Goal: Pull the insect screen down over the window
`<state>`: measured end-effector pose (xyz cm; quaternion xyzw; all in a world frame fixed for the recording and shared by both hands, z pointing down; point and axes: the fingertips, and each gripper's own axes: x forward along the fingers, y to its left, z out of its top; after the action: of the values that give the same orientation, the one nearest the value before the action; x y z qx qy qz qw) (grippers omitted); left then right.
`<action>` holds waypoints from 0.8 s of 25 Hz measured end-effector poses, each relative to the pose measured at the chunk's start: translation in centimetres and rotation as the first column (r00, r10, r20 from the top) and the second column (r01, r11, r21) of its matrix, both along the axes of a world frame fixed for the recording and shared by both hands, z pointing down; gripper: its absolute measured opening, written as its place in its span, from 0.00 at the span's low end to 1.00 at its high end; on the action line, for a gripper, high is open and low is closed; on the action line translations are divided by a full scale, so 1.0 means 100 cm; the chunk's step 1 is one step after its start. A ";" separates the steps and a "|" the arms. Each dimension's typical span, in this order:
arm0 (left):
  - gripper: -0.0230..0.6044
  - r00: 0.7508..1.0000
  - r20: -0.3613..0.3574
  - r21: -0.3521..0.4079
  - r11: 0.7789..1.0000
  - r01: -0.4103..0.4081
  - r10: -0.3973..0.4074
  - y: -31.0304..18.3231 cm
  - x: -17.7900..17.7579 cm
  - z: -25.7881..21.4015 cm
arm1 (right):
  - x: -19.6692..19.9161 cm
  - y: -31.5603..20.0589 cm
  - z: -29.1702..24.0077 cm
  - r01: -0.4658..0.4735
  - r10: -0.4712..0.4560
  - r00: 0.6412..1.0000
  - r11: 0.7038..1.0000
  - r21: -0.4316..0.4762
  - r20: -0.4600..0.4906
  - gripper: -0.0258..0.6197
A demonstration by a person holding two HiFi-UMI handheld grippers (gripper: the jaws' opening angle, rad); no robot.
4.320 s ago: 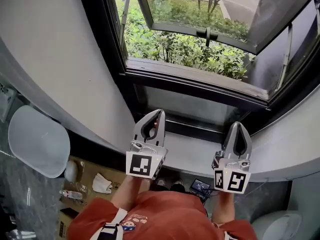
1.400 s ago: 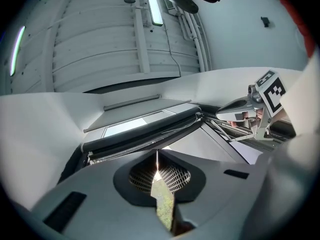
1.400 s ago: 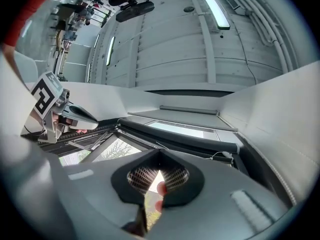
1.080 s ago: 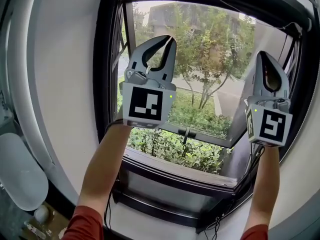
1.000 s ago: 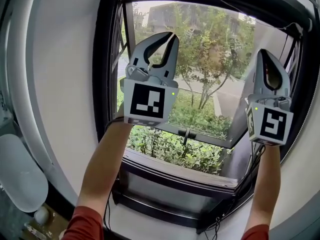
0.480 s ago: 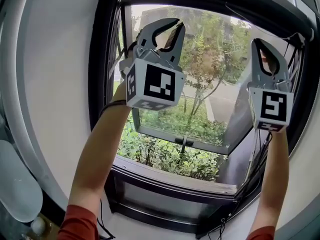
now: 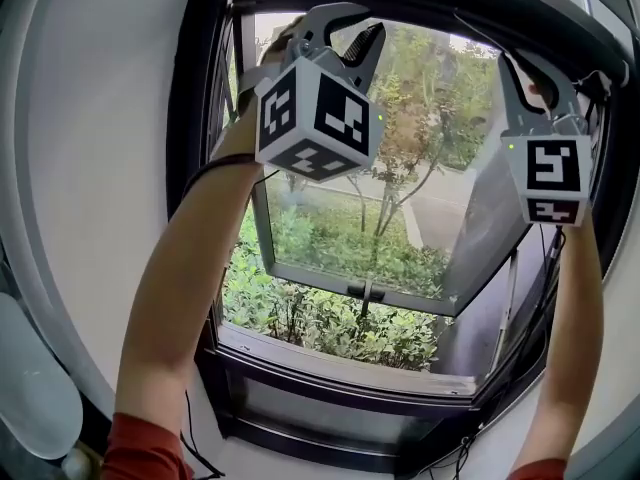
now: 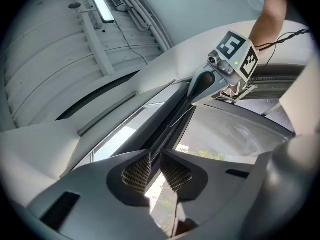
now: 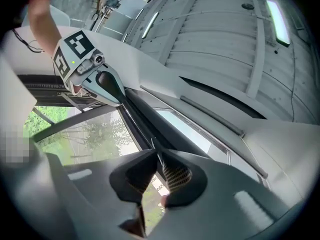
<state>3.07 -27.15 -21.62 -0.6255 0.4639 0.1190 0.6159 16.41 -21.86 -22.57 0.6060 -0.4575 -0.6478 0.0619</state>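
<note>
Both arms are raised to the top of the window. In the head view my left gripper (image 7: pixel 362 26) reaches up at the dark top rail (image 7: pixel 440 8) of the frame. My right gripper (image 7: pixel 516 60) is up at the same rail, further right. In the left gripper view my left gripper (image 8: pixel 155 158) has just been opening; a narrow gap shows with nothing in it, and the rail (image 8: pixel 172 116) runs on beyond. My right gripper (image 9: pixel 158 156) has also just been opening, by a sliver, and is empty. No mesh shows across the window opening (image 7: pixel 400 198).
The glass sash (image 7: pixel 480 228) is swung outward, its handle (image 7: pixel 366 290) on the lower bar. Cables (image 7: pixel 598 80) hang at the frame's upper right corner. White wall (image 7: pixel 90 168) flanks the window on the left. A ceiling light (image 8: pixel 102 6) is overhead.
Both grippers have risen towards the top rail. The left one has rolled, so its cube now shows two faces. Their jaws have parted slightly.
</note>
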 end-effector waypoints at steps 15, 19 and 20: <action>0.23 0.927 0.180 0.035 0.944 0.329 -0.329 -0.043 -0.009 -0.039 | 0.030 -0.029 -0.034 -0.372 0.352 0.918 0.924 -0.090 -0.182 0.18; 0.24 0.891 0.229 0.066 0.919 0.388 -0.393 -0.047 -0.006 -0.043 | 0.033 -0.032 -0.040 -0.419 0.393 0.897 0.902 -0.105 -0.204 0.19; 0.24 0.881 0.242 0.071 0.913 0.403 -0.407 -0.049 -0.005 -0.043 | 0.034 -0.033 -0.040 -0.437 0.408 0.887 0.893 -0.106 -0.217 0.20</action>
<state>2.62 -32.03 -25.93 -0.5191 0.5015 -0.0882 0.6865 19.76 -25.20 -26.57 0.6206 -0.3542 -0.6362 0.2908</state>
